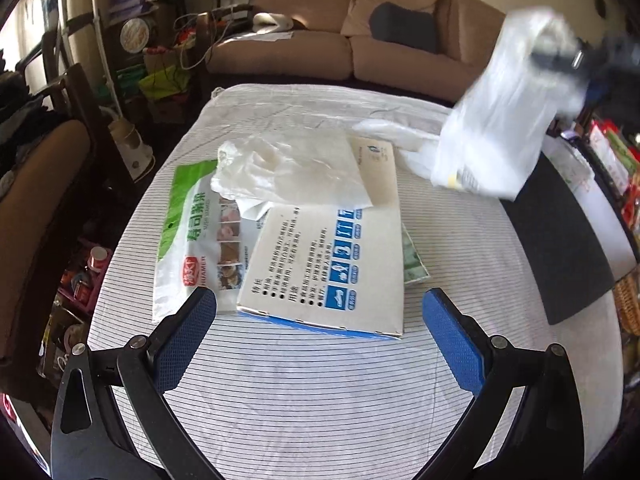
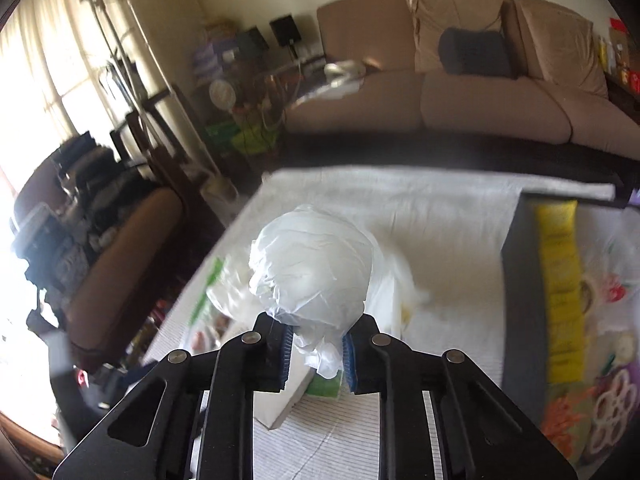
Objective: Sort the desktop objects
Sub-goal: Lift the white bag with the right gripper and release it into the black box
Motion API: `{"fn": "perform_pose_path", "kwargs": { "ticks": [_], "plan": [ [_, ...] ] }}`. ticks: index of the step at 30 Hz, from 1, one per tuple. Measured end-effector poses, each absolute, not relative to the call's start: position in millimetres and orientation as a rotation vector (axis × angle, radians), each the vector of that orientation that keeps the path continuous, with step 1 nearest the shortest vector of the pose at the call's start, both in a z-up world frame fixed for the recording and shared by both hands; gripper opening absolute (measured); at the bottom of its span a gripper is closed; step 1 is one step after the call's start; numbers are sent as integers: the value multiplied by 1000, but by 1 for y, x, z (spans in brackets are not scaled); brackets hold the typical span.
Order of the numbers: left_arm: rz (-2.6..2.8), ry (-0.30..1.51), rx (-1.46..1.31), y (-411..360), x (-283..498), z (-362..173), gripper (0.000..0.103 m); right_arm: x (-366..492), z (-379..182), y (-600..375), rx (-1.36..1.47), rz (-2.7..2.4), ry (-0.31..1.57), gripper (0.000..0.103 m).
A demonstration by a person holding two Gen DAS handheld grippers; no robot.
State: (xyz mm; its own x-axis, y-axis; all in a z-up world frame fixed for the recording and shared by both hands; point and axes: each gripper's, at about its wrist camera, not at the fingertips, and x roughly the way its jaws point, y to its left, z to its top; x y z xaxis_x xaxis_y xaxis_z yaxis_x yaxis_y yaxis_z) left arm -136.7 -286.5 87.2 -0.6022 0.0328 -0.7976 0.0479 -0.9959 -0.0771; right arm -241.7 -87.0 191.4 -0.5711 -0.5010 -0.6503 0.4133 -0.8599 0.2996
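My right gripper [image 2: 316, 354] is shut on a clear plastic bag [image 2: 310, 268], pinched between its blue pads and bulging above them. In the left wrist view the same plastic bag [image 1: 500, 120] hangs blurred at the upper right, above the striped tablecloth [image 1: 304, 392]. My left gripper [image 1: 320, 328] stands open and empty over the near part of the cloth. Just beyond its fingers lies a white and blue box [image 1: 332, 268]. A green and white food packet [image 1: 192, 236], a crumpled bag [image 1: 288, 172] and a pale envelope [image 1: 378, 168] lie around the box.
A dark mat [image 1: 560, 240] lies at the table's right side, with a wicker basket [image 1: 628, 304] and packets past it. The right wrist view shows a dark tray edge [image 2: 520, 292] with a yellow packet [image 2: 560, 288]. A brown sofa [image 1: 360, 40] stands behind; a chair [image 1: 44, 184] stands left.
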Motion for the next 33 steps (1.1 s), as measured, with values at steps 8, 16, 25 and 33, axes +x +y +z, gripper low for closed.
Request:
{"fn": "perform_pose_path", "kwargs": {
  "ticks": [8, 16, 25, 33],
  "plan": [
    [-2844, 50, 1414, -260, -136, 87, 103, -223, 323, -25, 820, -2462, -204, 19],
    [-2868, 65, 1434, -252, -136, 82, 103, -204, 421, 55, 681, -2642, -168, 19],
    [-2853, 37, 1452, -247, -138, 76, 103, -172, 423, 130, 686, -2783, -134, 19],
    [-2850, -15, 1471, -238, -139, 71, 103, -180, 380, 167, 787, -2817, -178, 19]
  ]
}}
